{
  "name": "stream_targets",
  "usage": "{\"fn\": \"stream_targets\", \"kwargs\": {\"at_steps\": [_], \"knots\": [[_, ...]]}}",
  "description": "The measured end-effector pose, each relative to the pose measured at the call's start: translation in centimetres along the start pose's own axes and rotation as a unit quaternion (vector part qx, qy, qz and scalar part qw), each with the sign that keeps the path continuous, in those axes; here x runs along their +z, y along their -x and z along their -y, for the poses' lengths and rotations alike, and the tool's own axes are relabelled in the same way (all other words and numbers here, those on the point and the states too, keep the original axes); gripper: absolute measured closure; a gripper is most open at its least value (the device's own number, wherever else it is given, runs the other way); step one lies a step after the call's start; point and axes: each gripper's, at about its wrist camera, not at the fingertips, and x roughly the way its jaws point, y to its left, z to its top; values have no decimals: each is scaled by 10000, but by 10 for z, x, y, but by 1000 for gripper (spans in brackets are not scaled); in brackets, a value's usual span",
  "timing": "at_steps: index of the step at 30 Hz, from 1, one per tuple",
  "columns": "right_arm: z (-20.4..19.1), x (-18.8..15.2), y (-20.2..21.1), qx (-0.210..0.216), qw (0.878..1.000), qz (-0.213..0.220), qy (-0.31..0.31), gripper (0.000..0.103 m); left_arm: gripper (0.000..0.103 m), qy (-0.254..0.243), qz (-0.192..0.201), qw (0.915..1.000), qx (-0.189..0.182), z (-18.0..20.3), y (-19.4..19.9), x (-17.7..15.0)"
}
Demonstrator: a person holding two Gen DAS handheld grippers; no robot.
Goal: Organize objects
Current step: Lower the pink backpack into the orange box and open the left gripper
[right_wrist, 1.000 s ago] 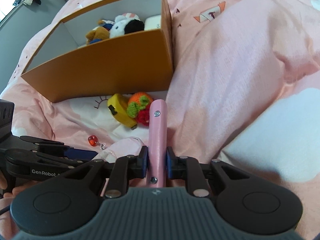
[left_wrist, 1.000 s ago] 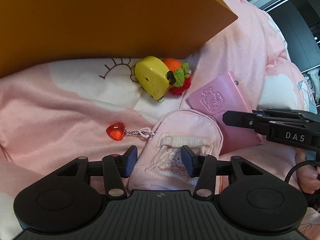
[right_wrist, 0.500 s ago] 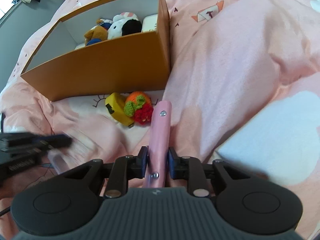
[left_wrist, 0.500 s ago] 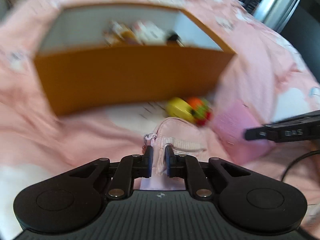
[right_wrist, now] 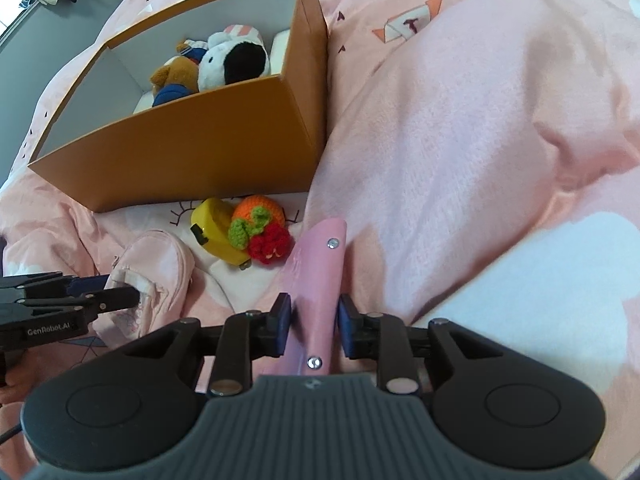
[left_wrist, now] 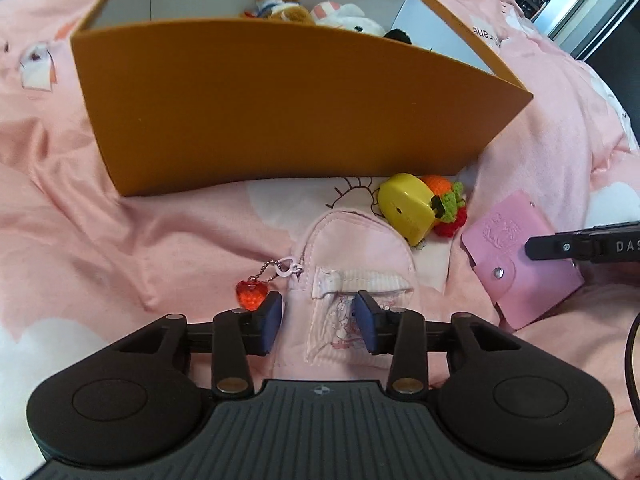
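Pink soft fabric mini backpack (left_wrist: 352,276) sits limp between your opening left jaws, ungripped; right jaws are releasing the stiff pink snap wallet (right_wrist: 316,292), so pinch its top loop

Matt cardboard box (left_wrist: 280,112), glossy plastic tape measure (left_wrist: 406,208), soft cloth mini backpack (left_wrist: 356,248)

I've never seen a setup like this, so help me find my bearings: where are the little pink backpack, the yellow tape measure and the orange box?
pink backpack (left_wrist: 352,248): left wrist view, upper front panel.
yellow tape measure (left_wrist: 404,204): left wrist view, flat side.
orange box (right_wrist: 192,152): right wrist view, near outer wall.
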Motion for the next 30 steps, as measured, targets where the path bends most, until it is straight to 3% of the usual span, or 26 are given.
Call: {"fn": "stream_targets", "kwargs": {"at_steps": [3,5,8,13,18,22,25,30], "knots": [[7,4,-9,128,9998,-118,-103,74,59,95,-44,9999,-128,-2,-3,3],[9,3,-9,227,9996,-92,-150,77,72,33,10,10000,-71,2,0,1],[4,-1,0,296,9996,2,-26,81,82,100,149,9997,-134,2,13,-2],[-10,-6,31,359,9985,346,211,83,85,165,650,9976,-147,5,53,-4],[-22,2,79,659,9930,925,336,84,85,317,1333,9902,-273,5,108,5],[-38,22,110,928,9848,1374,510,84,85,445,1827,9820,-188,1,144,30],[-52,43,120,1143,9775,1663,606,84,85,398,2090,9771,101,2,159,57],[-72,89,107,1430,9702,1901,468,84,85,231,2121,9749,635,5,146,107]]}}
